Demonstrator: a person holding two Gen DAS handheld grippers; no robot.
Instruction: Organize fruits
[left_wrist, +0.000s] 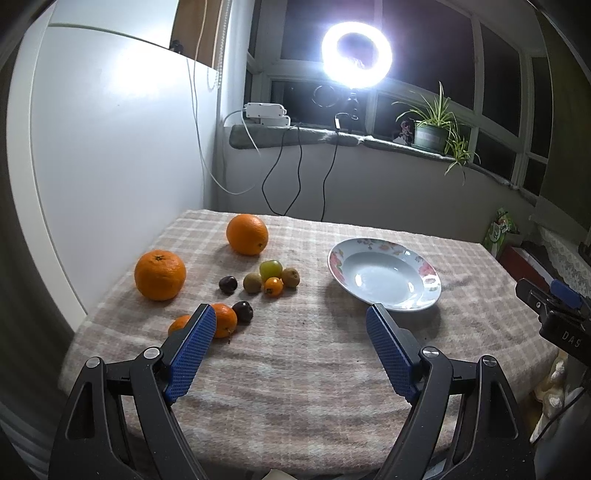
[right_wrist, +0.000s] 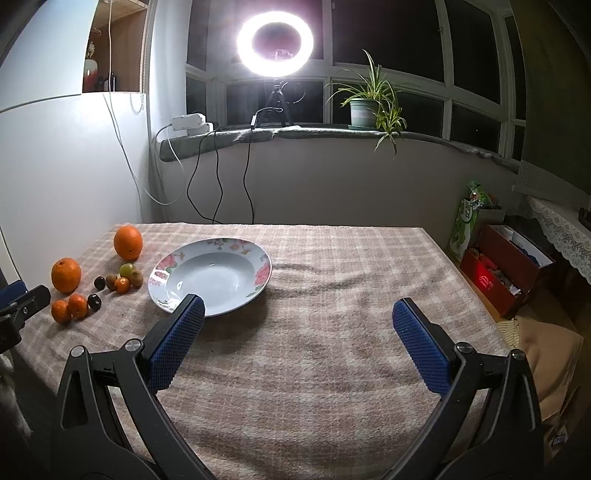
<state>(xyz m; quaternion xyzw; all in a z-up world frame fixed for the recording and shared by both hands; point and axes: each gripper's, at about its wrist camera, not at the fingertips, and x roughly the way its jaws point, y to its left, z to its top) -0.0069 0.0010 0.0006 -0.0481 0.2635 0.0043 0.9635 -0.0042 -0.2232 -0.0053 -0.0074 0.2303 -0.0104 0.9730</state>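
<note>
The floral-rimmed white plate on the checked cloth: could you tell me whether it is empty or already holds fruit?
Empty. The floral-rimmed white plate shows only bare glazed surface in both views.

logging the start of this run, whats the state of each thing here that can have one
left tongs: open, holding nothing
right tongs: open, holding nothing
white floral-rimmed ceramic plate: empty, upright on the cloth
two large round oranges: loose on the cloth, not on the plate
cluster of small mixed fruits: loose on the cloth, left of the plate
round white ring light: switched on
</note>
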